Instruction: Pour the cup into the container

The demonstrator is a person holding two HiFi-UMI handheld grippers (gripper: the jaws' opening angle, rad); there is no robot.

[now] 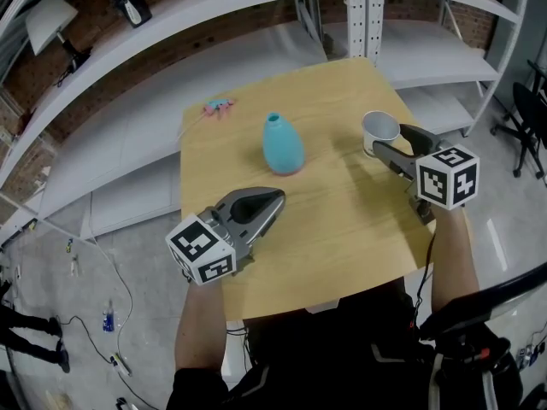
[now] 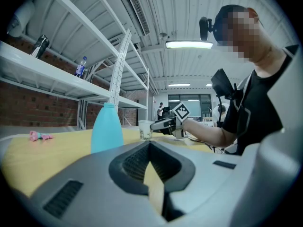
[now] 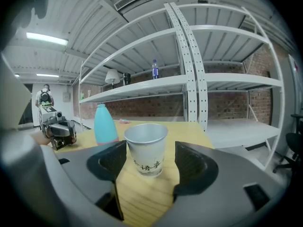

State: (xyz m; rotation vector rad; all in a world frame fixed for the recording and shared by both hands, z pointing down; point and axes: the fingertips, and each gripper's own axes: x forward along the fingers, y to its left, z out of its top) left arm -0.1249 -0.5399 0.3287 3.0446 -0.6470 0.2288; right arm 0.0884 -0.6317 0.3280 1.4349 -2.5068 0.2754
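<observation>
A white paper cup [image 1: 379, 130] stands upright near the right edge of the wooden table [image 1: 342, 229]. My right gripper [image 1: 389, 138] is open, its two jaws on either side of the cup [image 3: 147, 147] with a gap on each side. The turquoise bottle-shaped container [image 1: 282, 145] stands at the table's middle, left of the cup, and shows in the right gripper view [image 3: 105, 123] and in the left gripper view [image 2: 107, 126]. My left gripper [image 1: 275, 198] is shut and empty, low over the table in front of the container.
A small pink object [image 1: 218, 106] lies at the table's far left corner. White metal shelving [image 1: 367, 24] runs behind and along both sides of the table. An office chair [image 1: 530, 114] stands at the far right.
</observation>
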